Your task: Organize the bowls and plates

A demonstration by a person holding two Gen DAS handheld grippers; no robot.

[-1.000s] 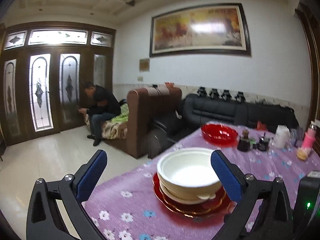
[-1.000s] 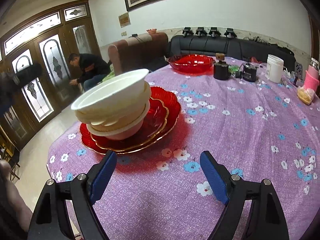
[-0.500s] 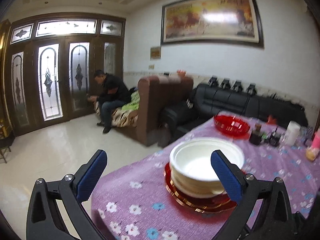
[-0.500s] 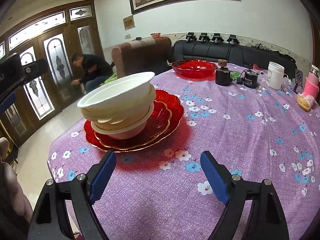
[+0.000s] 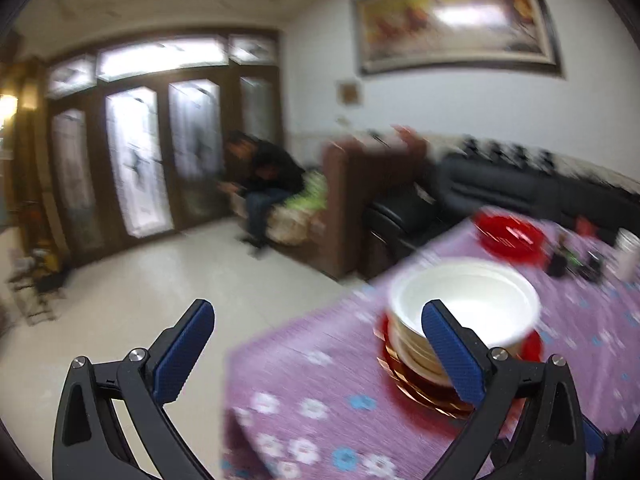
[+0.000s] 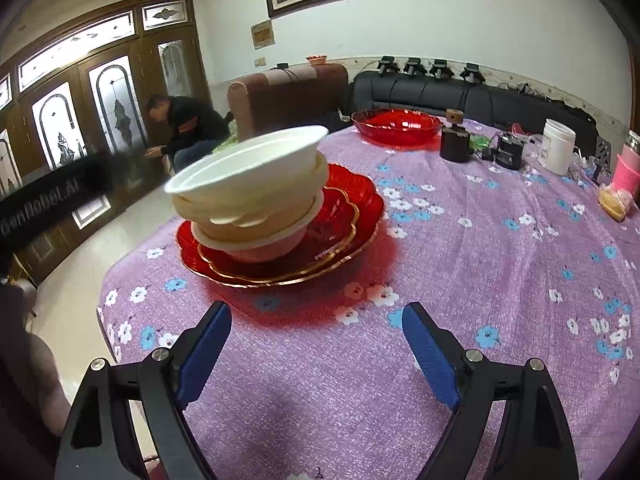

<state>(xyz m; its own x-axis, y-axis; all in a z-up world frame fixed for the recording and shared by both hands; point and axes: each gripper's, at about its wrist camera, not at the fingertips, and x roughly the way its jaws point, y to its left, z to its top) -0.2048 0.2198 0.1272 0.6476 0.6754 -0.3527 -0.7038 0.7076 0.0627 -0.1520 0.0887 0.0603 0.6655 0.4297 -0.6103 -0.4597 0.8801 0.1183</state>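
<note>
A stack of white and cream bowls sits tilted on stacked red plates with gold rims on the purple flowered tablecloth. The same bowls and plates show in the blurred left wrist view. A separate red bowl stands at the far side of the table, seen also in the left wrist view. My left gripper is open and empty, off the table's left edge. My right gripper is open and empty, just in front of the plates.
A dark jar, a black box, a white tub, a pink cup and a snack stand at the far right. Sofas and a seated man are beyond the table.
My left gripper has swung left and away from the stack, now mostly over the floor, with motion blur. My right gripper has drawn back slightly from the plates. Both stay open.
</note>
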